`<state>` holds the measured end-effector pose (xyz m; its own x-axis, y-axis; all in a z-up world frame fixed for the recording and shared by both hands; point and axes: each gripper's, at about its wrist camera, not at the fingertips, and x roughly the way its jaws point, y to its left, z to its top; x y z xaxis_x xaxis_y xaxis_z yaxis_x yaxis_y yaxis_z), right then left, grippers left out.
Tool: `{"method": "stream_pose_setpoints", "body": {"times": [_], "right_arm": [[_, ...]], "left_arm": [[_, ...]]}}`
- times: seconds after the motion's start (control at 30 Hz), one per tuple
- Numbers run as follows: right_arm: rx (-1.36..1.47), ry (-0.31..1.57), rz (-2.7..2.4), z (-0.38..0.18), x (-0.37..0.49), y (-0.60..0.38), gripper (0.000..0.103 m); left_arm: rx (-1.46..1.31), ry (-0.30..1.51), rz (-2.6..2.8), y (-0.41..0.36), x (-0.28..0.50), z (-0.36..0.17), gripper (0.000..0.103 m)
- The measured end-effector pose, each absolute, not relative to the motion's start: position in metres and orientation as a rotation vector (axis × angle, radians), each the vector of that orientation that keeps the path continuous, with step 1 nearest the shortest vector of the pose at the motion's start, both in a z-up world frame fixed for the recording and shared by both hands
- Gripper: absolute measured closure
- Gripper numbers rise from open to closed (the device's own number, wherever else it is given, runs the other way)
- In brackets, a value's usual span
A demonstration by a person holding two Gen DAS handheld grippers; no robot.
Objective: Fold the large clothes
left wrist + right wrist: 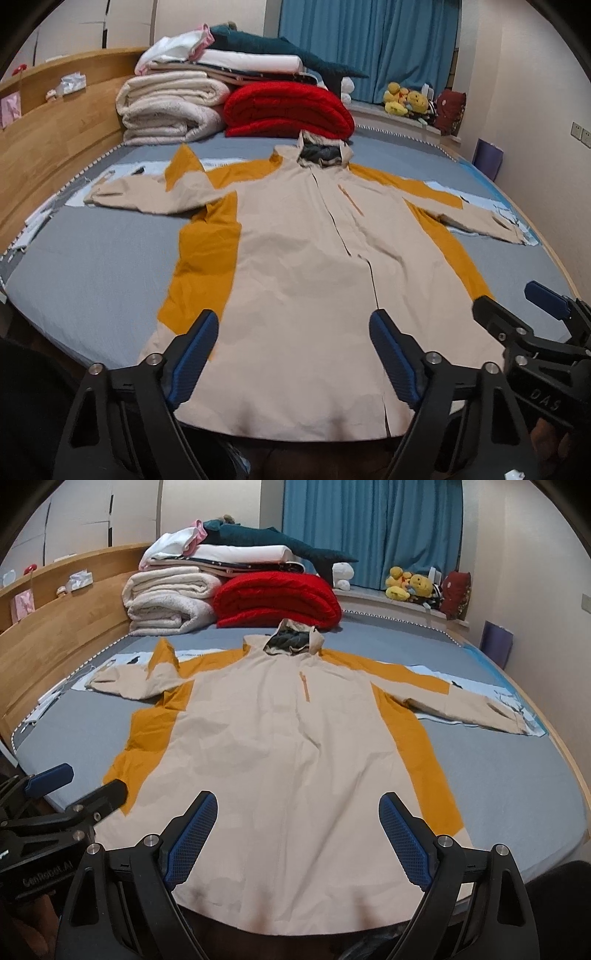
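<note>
Jacket (pixel 303 266), beige with mustard panels, lies flat and face up on the grey bed (pixel 92 266), sleeves spread, hood toward folded blankets (pixel 288 110). Left hand-held gripper (pixel 293 358) and right hand-held gripper (pixel 297 843) hover above its hem, jaws wide, holding nothing.

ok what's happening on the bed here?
A person holds a gripper in each hand over a beige-and-orange jacket spread flat, front up, sleeves out, on the bed. The left gripper and right gripper are both open above the hem, holding nothing. No fold made yet.
</note>
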<state>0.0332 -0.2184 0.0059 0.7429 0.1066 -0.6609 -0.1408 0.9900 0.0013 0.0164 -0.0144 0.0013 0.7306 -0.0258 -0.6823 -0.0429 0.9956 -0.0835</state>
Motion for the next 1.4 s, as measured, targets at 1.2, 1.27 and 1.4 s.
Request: {"method": "stream_pose_setpoints", "body": {"times": [1.2,1.27,1.4], "right_arm": [[0.044,0.541,0.308,0.071,0.321,-0.201,0.048],[0.054,0.58,0.321,0.062,0.33,-0.198,0.048],[-0.013,0.587,0.326,0.051,0.34,-0.191,0.048]], "left_arm": [[-0.17,0.788,0.316,0.251,0.318,-0.042,0.084],[-0.195,0.791,0.34,0.273,0.328,-0.057,0.084],[-0.251,0.809,0.411,0.32,0.343,-0.086,0.084]]}}
